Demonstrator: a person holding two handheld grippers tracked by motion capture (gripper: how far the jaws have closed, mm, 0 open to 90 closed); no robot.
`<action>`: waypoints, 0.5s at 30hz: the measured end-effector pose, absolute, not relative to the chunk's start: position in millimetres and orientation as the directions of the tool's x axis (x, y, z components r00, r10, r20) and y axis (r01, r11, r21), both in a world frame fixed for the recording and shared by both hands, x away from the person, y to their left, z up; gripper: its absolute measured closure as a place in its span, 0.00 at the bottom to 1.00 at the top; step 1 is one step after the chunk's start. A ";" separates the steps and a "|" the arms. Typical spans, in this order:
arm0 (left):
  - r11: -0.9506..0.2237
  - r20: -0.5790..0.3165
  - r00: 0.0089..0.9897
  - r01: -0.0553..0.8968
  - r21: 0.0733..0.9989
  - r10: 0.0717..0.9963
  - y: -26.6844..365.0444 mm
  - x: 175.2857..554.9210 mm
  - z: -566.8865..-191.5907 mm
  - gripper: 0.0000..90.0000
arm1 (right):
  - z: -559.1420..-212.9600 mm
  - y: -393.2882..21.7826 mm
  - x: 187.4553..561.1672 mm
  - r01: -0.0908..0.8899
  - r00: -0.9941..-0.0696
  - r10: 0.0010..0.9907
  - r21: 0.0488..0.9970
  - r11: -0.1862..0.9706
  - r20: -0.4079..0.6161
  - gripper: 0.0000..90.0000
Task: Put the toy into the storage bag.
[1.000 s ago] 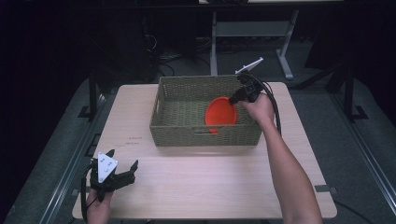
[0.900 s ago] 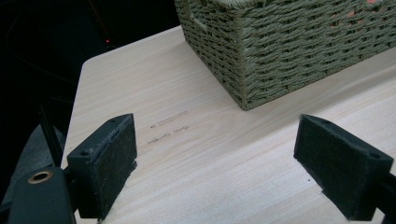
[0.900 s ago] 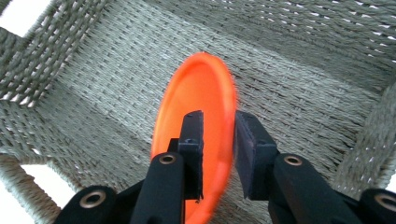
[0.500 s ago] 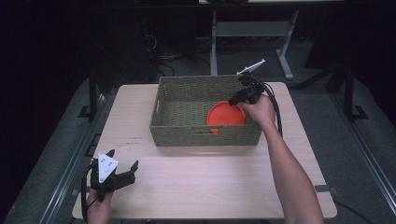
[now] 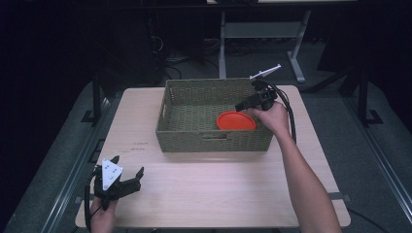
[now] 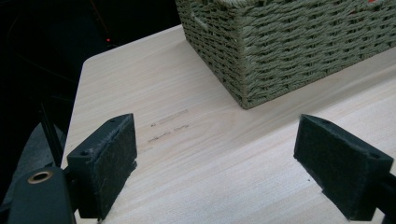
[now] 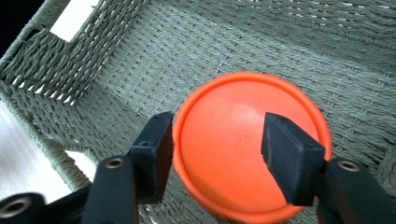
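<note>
A round orange plate lies flat on the floor of a green woven basket, toward its right side. My right gripper hovers over the basket's right end, pointing down at the plate. In the right gripper view the plate shows between and behind the jaws of my right gripper, which stand apart and open. My left gripper rests at the table's front left corner, wide open with nothing in it. In the left gripper view my left gripper faces bare wood and a corner of the basket.
The basket stands at the back middle of the light wooden table. Its walls rise around the plate, with a handle slot in the end wall. A dark floor and a metal stand lie beyond the table.
The orange plate has gone from tilted on edge to lying flat on the basket floor. My right gripper has shifted slightly over it. The left gripper has not moved.
</note>
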State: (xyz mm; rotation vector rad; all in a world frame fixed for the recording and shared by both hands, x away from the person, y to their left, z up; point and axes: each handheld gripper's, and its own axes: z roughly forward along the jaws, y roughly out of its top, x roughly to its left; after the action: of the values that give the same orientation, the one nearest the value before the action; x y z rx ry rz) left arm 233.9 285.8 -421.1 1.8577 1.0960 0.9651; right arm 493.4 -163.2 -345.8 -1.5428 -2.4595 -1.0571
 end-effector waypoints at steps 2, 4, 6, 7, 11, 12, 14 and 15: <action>-0.355 0.232 0.351 0.342 0.870 0.907 285.9 234.2 -421.1 0.14 | -342.9 -162.8 491.3 0.805 -0.511 0.772 0.526 0.275 0.378 0.45; -0.354 0.231 0.350 0.343 0.870 0.908 285.7 234.3 -421.2 0.14 | -338.8 -163.2 488.5 0.797 -0.518 0.769 0.539 0.273 0.376 0.45; -0.353 0.231 0.349 0.343 0.870 0.908 285.6 234.2 -421.2 0.14 | -336.0 -163.8 486.4 0.796 -0.520 0.760 0.544 0.267 0.389 0.44; -0.353 0.231 0.349 0.343 0.870 0.908 285.6 234.2 -421.3 0.14 | -335.0 -163.8 485.4 0.794 -0.521 0.762 0.546 0.267 0.385 0.43; -0.347 0.227 0.347 0.339 0.874 0.910 285.2 233.9 -421.1 0.14 | -332.5 -166.5 481.0 0.787 -0.528 0.749 0.562 0.255 0.400 0.41; -0.346 0.226 0.346 0.338 0.875 0.910 285.0 233.9 -421.2 0.14 | -332.4 -167.6 479.8 0.785 -0.531 0.742 0.567 0.249 0.409 0.41; -0.349 0.228 0.349 0.339 0.874 0.909 284.9 233.9 -421.3 0.14 | -333.0 -169.2 477.8 0.788 -0.533 0.736 0.562 0.252 0.417 0.41; -0.347 0.226 0.349 0.338 0.875 0.909 284.6 233.9 -421.4 0.14 | -333.3 -170.3 476.8 0.786 -0.537 0.735 0.563 0.255 0.415 0.41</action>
State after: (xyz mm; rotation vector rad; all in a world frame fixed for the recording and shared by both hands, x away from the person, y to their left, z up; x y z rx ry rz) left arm 233.9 284.6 -421.4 1.8627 1.0935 0.9645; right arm 476.8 -170.3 -333.3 -1.4769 -2.4346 -1.1578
